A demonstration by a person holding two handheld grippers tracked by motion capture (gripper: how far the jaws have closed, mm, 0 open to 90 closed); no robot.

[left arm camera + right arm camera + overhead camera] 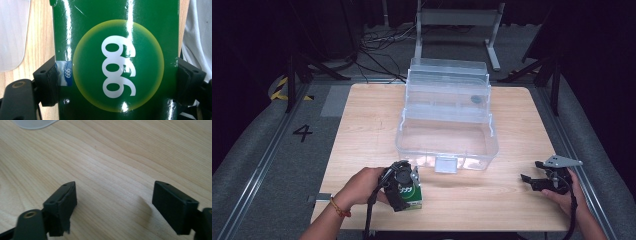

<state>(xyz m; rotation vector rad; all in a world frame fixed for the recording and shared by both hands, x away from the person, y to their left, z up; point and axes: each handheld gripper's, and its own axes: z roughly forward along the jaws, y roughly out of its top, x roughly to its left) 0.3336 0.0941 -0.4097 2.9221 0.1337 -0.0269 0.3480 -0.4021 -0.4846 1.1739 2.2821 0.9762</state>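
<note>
A glossy green box [120, 30] printed with a yellow circle and white numerals stands near the table's front edge, left of centre [414, 199]. My left gripper [117, 77] is shut on it, one black pad pressed against each side, and a hand holds that gripper from above [404, 182]. Far over at the front right, my right gripper [531, 171] sits low over the bare wood. Its jaws [113, 192] stand wide open with nothing between them.
A clear plastic storage box [412, 150] with stepped fold-out trays fills the table's middle, white latch [446, 164] facing me. A small dark round item [475, 99] lies in an upper tray. Bare wood [492, 190] separates the grippers. A metal stand [457, 17] rises behind the table.
</note>
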